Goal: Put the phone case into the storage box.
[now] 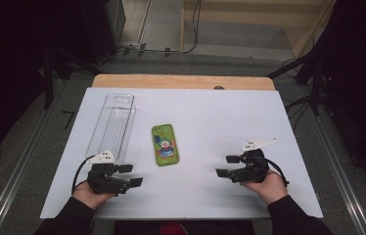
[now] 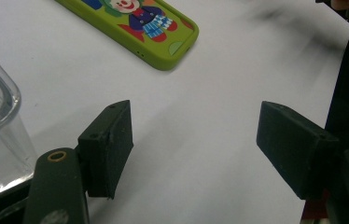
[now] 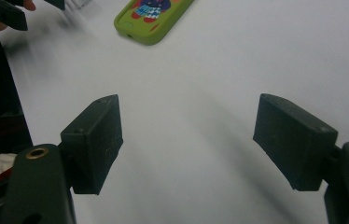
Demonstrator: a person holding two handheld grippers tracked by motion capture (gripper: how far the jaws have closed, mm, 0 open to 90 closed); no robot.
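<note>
Phone in its green case lies flat mid-table, between our two grippers and just right of the clear box. We hold the left gripper and right gripper low, jaws wide, gripping nothing.

black sleeves, each black gripper with block pads, brass screws, a white plate, a black cable.
</note>
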